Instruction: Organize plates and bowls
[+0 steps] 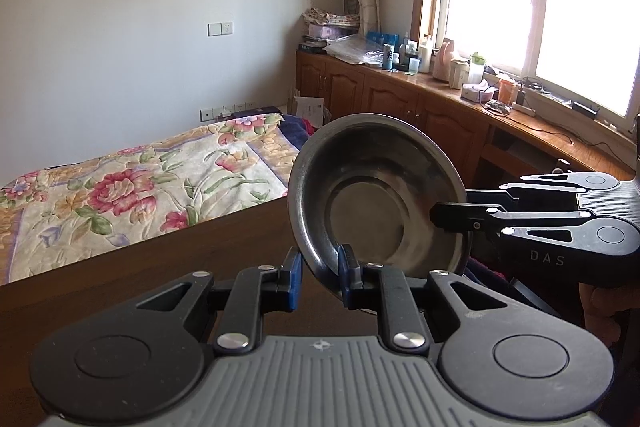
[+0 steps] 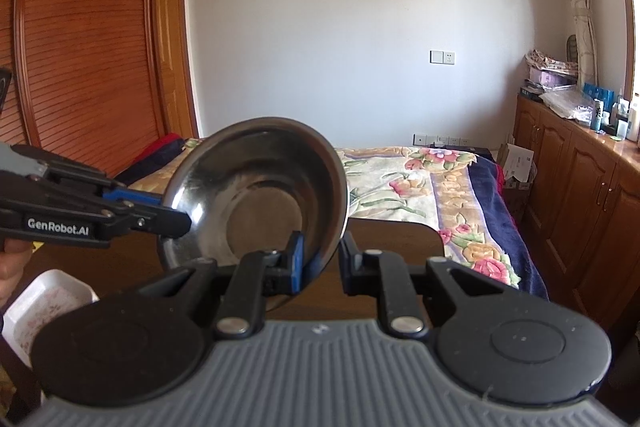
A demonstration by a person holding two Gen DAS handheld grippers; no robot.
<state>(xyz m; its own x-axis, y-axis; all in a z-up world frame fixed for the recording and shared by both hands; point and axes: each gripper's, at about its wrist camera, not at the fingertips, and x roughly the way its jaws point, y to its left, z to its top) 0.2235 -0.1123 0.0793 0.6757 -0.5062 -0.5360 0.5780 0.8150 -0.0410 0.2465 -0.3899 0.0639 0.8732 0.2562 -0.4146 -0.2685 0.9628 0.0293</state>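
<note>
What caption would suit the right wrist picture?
Two handheld grippers, right gripper and left gripper, hold a tilted steel bowl by its rim above a wooden table.

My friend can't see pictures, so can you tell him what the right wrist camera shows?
A shiny metal bowl is held tilted above a brown table, gripped at its rim by the right gripper from below and the left gripper from the side. Behind it are a bed with a flowery blanket and a white tray.
</note>
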